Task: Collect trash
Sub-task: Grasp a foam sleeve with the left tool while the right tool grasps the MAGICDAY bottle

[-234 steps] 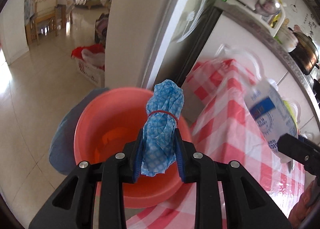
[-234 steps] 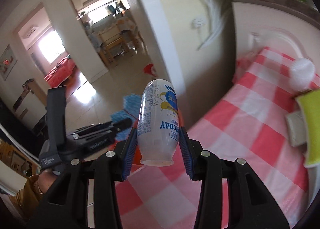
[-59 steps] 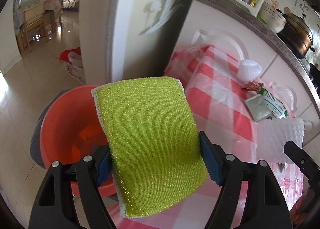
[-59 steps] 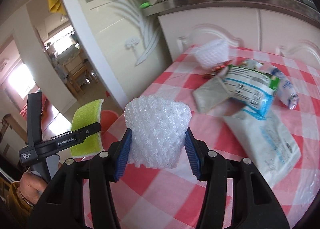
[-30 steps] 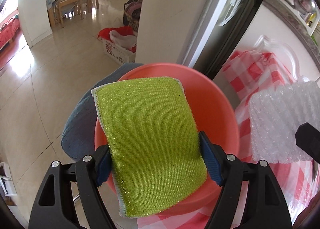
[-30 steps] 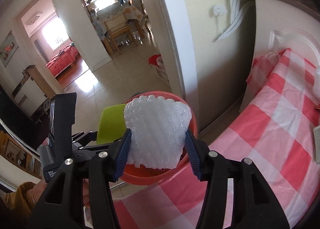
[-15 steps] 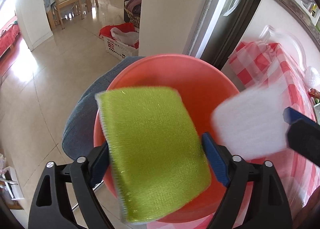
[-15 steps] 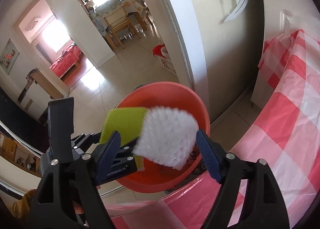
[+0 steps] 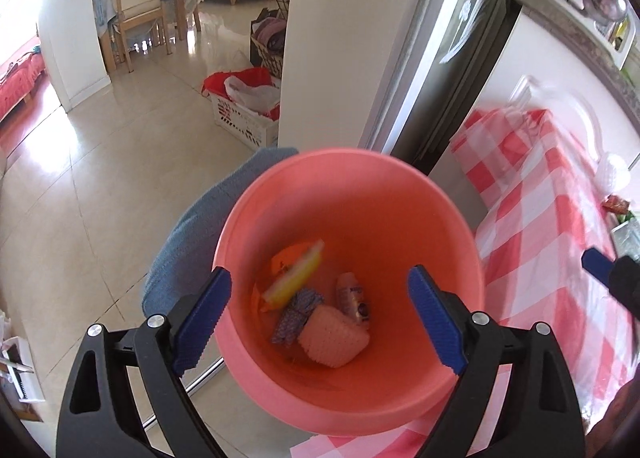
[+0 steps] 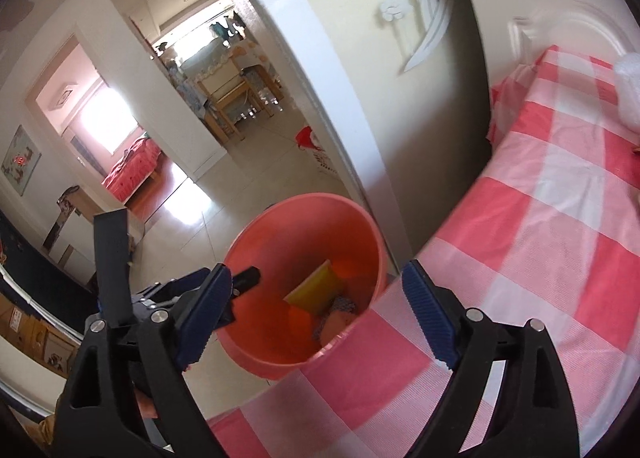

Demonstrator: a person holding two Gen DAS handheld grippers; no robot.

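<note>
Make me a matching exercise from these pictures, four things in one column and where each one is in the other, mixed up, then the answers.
Things:
1. sponge
2. bucket
3. left hand-held gripper
4. laundry basket

Places:
A. on the floor by the white pillar
B. open, above the bucket's mouth
C. inside the bucket, tilted
D. beside the checked tablecloth's edge

Pairs: 1-C, 2-D, 3-B, 4-A
</note>
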